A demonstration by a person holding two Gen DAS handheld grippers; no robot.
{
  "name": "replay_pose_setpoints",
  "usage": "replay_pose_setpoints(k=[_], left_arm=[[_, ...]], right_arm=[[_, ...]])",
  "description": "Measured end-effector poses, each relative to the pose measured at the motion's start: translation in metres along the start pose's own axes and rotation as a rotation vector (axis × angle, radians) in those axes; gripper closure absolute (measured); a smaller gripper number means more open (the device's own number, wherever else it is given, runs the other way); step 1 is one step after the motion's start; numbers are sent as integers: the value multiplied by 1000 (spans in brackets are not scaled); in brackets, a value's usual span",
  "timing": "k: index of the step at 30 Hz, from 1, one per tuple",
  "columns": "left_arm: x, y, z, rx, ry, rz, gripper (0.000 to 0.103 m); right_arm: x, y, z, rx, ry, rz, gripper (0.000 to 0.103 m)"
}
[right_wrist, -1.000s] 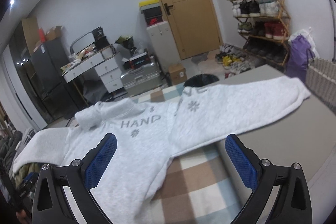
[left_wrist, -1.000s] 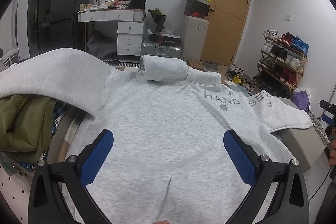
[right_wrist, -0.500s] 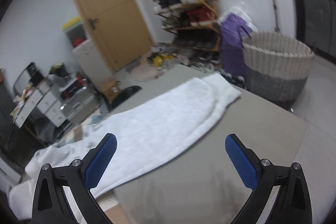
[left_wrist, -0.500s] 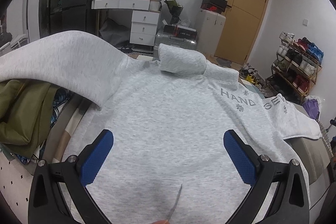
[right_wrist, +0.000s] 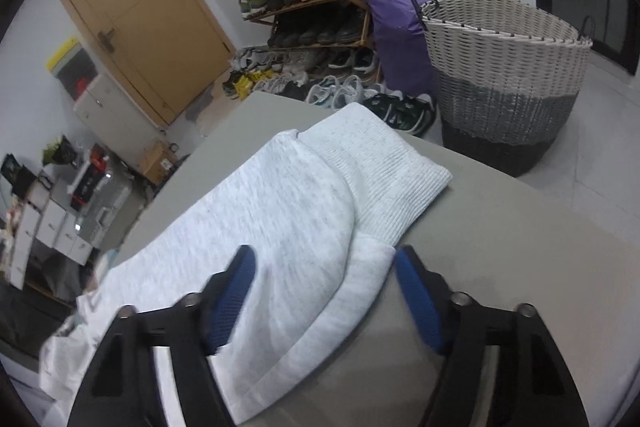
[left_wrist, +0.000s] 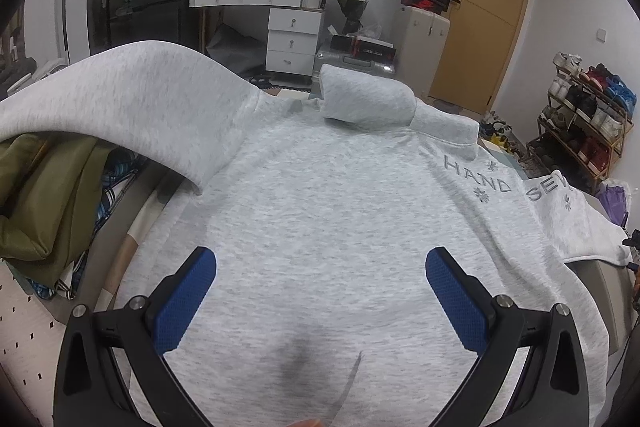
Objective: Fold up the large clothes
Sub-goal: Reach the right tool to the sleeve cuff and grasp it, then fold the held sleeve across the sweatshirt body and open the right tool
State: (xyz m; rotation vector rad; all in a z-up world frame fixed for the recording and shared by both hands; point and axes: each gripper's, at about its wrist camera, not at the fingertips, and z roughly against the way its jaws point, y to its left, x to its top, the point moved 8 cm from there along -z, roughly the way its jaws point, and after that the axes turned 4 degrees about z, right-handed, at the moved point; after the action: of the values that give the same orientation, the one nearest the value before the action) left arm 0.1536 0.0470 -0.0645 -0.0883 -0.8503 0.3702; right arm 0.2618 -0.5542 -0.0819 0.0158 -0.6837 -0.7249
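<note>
My right gripper (right_wrist: 322,293) has just been closing, its blue pads straddling the sleeve of the pale grey fleece sweatshirt (right_wrist: 280,211) on the grey table (right_wrist: 500,247), not yet pinching. My left gripper (left_wrist: 320,299) hangs wide open above the sweatshirt's body.

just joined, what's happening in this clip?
A person with a handheld gripper in each hand is folding a grey sweatshirt spread on a grey table. The right gripper is at the sleeve near its cuff, its jaws just closing around the fabric but not yet pinching it. The left gripper hangs open over the sweatshirt's body, holding nothing.
</note>
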Motion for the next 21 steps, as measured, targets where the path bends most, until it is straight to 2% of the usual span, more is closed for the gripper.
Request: replay_pose_setpoints(k=[1, 3, 4, 7, 10, 14, 18, 21], left_arm=[[0, 2, 0, 0, 0, 3, 1], [0, 5, 2, 1, -7, 7, 1], [0, 7, 5, 2, -12, 8, 1], [1, 15, 12, 6, -31, 11, 1], [0, 25, 18, -6, -51, 27, 1], [-4, 39, 20, -30, -56, 57, 1], [-8, 59, 28, -42, -73, 80, 1], [-10, 73, 35, -53, -81, 109, 1]], right_arm=[[1, 0, -1, -22, -10, 10, 69], [3, 0, 2, -13, -28, -19, 85], [5, 0, 5, 5, -47, -31, 89], [15, 24, 40, 53, -149, 15, 90], [22, 70, 88, 122, -252, 98, 90], [13, 162, 156, 254, -346, 244, 90], [-42, 283, 218, 426, -384, 430, 90], [-102, 373, 247, 578, -357, 546, 90]])
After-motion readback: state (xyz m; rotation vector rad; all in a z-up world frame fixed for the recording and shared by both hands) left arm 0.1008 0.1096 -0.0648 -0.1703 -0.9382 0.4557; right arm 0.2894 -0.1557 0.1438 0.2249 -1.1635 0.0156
